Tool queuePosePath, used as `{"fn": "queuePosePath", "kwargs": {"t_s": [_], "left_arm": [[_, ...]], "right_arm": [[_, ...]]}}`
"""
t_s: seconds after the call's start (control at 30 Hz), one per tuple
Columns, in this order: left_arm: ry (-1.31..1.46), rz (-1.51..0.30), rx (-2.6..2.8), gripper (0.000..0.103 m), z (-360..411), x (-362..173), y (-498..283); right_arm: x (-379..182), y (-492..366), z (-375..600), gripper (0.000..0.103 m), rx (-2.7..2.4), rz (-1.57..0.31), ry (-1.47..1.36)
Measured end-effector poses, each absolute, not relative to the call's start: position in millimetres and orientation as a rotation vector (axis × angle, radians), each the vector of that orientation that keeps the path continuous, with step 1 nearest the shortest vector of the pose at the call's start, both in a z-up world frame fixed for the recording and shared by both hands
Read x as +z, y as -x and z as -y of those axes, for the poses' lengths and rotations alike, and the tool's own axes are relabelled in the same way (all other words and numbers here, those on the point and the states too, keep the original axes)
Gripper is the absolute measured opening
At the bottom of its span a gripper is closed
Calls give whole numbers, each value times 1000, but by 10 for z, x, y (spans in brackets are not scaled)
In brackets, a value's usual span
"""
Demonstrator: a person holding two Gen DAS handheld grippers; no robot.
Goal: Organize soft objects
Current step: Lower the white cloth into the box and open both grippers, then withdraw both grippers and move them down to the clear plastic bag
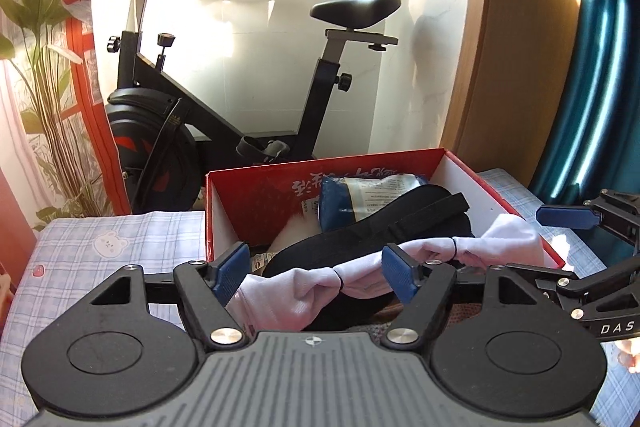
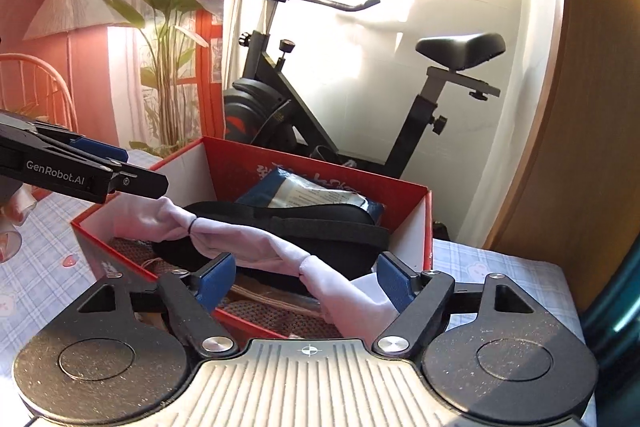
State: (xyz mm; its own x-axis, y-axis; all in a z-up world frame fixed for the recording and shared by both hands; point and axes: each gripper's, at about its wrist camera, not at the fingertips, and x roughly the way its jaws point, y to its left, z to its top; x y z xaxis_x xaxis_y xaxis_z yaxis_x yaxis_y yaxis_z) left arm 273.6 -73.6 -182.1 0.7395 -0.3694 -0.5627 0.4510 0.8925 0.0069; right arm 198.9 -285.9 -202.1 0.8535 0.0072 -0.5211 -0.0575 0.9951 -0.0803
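Note:
A red cardboard box [image 1: 260, 203] [image 2: 332, 167] with white inner walls stands on a checked cloth. A long pale pink cloth [image 1: 304, 287] [image 2: 248, 247], cinched by thin black bands, lies draped across the box's contents. Under it are a black padded mask with a strap [image 1: 404, 223] [image 2: 304, 227] and a blue packet [image 1: 360, 199] [image 2: 304, 191]. My left gripper [image 1: 316, 273] [image 2: 100, 163] is open at the cloth's left end, its blue pads wide apart on either side. My right gripper [image 2: 306, 283] [image 1: 560, 247] is open around the right end.
An exercise bike [image 1: 224, 99] [image 2: 320, 115] stands behind the box by a sunlit wall. A potted plant [image 1: 44, 67] [image 2: 168, 39] is at the left, a wooden panel [image 1: 520, 47] at the right. The checked cloth with bear prints [image 1: 104, 247] [image 2: 500, 267] surrounds the box.

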Motion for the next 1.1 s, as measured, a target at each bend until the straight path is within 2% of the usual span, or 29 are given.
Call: {"fn": "queuePosePath", "kwargs": {"t_s": [0.33,0.67,0.93,1.1], "left_arm": [[-136,-589,-497,75,258,-1947,-2002],[-75,-698,-402,75,-66,-2488,-1820],[-63,-725,-368,75,-120,-2686,-1819],[-62,-712,-367,75,-102,-2711,-1832]], "right_arm": [[-2100,-1291,2567,76,124,-564,78],[-2888,-924,2016,76,189,-747,134],[-3205,-840,1554,91,248,-793,256],[-3302,-913,1423,89,258,-820,308]]}}
